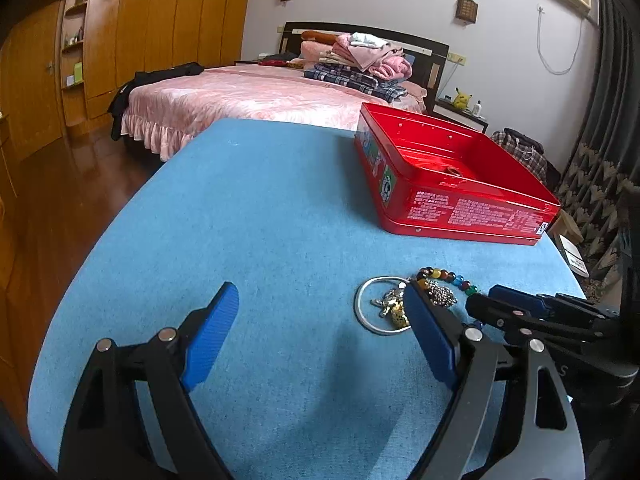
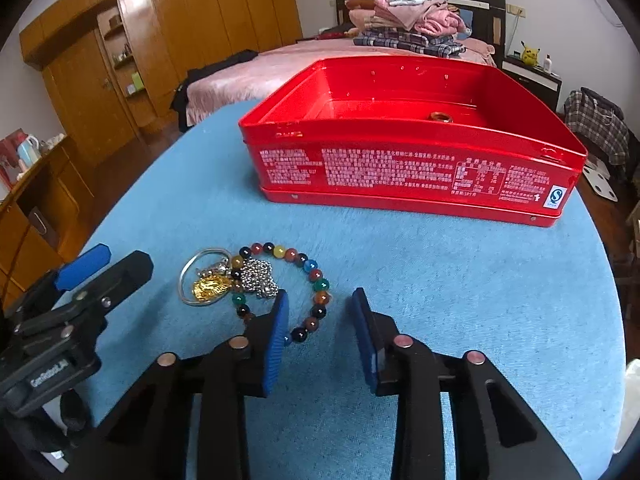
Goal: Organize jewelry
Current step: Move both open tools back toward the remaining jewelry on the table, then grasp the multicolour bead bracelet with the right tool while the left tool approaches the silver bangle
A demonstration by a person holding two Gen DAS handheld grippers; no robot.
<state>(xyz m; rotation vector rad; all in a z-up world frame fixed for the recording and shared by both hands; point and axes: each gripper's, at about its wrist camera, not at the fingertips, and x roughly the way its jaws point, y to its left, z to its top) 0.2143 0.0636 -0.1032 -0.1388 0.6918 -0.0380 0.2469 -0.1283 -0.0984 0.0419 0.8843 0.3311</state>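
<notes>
Our right tongs (image 2: pixel 320 312) stand half open and empty, straddling the near arc of the bead bracelet (image 2: pixel 316 276); we judge closing on it comes next. Our left tongs (image 1: pixel 320 316) gape wide, holding nothing. Only the right view shows a ring (image 2: pixel 440 116) clearly inside the red tin (image 2: pixel 400 172) beyond.

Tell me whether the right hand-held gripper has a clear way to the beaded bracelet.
Probably yes: the right hand-held gripper is open, its fingers straddling the near side of the beaded bracelet. Only the ball chain lies across the bracelet's far part.
</notes>
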